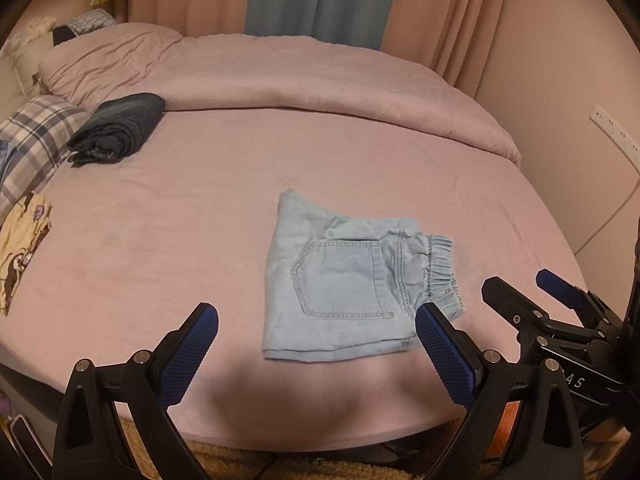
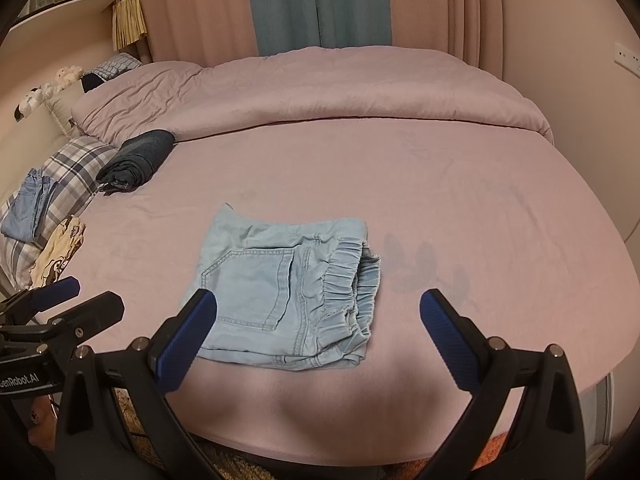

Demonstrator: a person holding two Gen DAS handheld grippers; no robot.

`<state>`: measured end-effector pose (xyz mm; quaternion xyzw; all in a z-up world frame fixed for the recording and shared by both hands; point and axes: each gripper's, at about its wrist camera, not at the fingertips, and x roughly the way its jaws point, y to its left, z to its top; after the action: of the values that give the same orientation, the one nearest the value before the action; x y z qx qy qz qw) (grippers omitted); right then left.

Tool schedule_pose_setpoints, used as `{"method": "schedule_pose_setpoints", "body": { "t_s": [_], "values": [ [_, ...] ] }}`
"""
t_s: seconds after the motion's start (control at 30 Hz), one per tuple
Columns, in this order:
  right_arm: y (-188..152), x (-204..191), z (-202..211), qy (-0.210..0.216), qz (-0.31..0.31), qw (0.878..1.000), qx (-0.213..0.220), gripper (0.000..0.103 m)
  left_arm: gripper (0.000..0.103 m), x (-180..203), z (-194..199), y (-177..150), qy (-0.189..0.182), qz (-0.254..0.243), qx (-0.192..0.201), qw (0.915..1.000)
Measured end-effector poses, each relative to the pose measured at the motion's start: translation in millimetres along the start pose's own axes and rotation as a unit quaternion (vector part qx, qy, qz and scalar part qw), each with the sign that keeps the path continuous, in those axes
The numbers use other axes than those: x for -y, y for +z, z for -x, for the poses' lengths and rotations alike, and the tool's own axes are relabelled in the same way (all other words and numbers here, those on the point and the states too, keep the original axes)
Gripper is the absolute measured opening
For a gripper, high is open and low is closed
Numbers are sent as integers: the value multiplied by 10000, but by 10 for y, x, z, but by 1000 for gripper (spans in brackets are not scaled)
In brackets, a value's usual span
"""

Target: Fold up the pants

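Light blue denim pants (image 1: 344,280) lie folded into a compact rectangle on the pink bed sheet (image 1: 180,220), back pocket up and elastic waistband to the right. They also show in the right wrist view (image 2: 288,288). My left gripper (image 1: 316,316) is open and empty, hovering just in front of the pants over the bed's near edge. My right gripper (image 2: 318,300) is open and empty, also just in front of the pants. The right gripper shows at the right of the left wrist view (image 1: 516,284); the left gripper shows at the left of the right wrist view (image 2: 94,292).
A rolled dark garment (image 1: 116,128) lies at the back left by a plaid pillow (image 1: 32,136). A folded pink duvet (image 1: 280,80) spans the back. Folded jeans (image 2: 28,204) and a printed cream cloth (image 2: 56,252) lie at the left edge. Curtains (image 2: 320,4) hang behind.
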<state>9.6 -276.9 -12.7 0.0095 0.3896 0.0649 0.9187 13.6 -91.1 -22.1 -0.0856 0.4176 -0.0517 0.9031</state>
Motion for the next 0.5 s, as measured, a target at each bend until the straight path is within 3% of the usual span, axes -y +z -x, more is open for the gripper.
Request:
{"method": "schedule_pose_setpoints", "body": {
  "t_s": [0.5],
  "values": [
    [-34, -57, -119, -144, 70, 9997, -208, 102, 98, -45, -108, -19, -1, 58, -132, 9999]
  ]
}}
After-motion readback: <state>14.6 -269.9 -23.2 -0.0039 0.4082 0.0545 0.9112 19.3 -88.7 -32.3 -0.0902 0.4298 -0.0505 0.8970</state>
